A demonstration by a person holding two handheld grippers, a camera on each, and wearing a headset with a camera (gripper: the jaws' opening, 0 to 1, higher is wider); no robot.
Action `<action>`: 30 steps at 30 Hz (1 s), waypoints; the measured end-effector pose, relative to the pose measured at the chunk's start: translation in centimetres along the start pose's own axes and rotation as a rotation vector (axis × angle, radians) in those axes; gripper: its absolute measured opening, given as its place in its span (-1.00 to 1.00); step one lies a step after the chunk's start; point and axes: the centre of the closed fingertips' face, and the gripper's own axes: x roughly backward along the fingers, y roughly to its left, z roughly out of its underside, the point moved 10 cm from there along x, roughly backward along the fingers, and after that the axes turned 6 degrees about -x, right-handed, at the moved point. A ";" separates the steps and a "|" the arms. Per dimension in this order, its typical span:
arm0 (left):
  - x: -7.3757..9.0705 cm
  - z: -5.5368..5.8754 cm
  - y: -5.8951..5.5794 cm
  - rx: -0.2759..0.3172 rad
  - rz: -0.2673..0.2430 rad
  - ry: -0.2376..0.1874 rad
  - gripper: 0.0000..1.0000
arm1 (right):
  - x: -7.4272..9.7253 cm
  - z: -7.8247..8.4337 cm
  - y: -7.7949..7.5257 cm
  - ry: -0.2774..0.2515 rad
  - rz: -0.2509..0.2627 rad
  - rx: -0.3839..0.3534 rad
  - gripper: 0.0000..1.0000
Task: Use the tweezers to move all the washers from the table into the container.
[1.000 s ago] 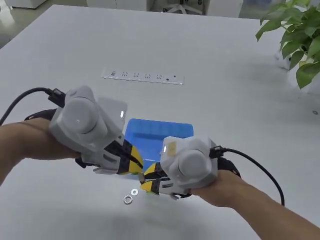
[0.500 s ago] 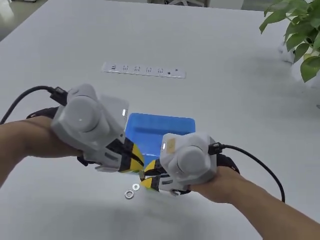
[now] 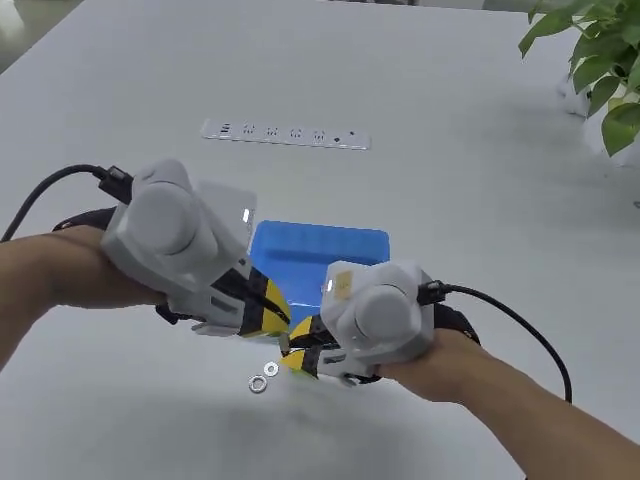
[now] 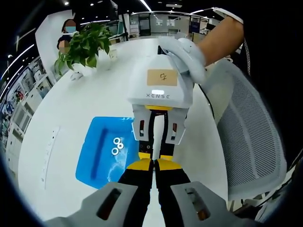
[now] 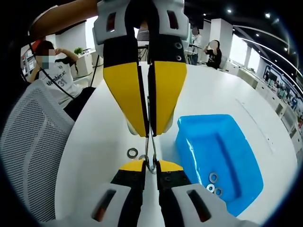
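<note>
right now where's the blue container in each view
Head view: the blue container sits at the centre of the picture.
Left gripper view: the blue container is left of centre, in the lower half.
Right gripper view: the blue container is right of centre, in the lower half.
Shared landmark: the white power strip lying beyond the blue container.

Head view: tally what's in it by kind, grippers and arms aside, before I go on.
washers: 2, loose on the table
container: 1
power strip: 1
plant: 1
Total: 5
</note>
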 end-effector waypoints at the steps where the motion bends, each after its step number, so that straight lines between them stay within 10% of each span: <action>1: 0.0 0.0 0.0 0.000 0.002 0.000 -0.88 | 0.0 0.0 0.0 0.003 0.000 0.000 -0.79; 30: 0.2 -0.4 0.0 -0.011 0.009 0.002 -0.88 | 0.4 -0.4 0.1 0.008 0.003 0.020 -0.81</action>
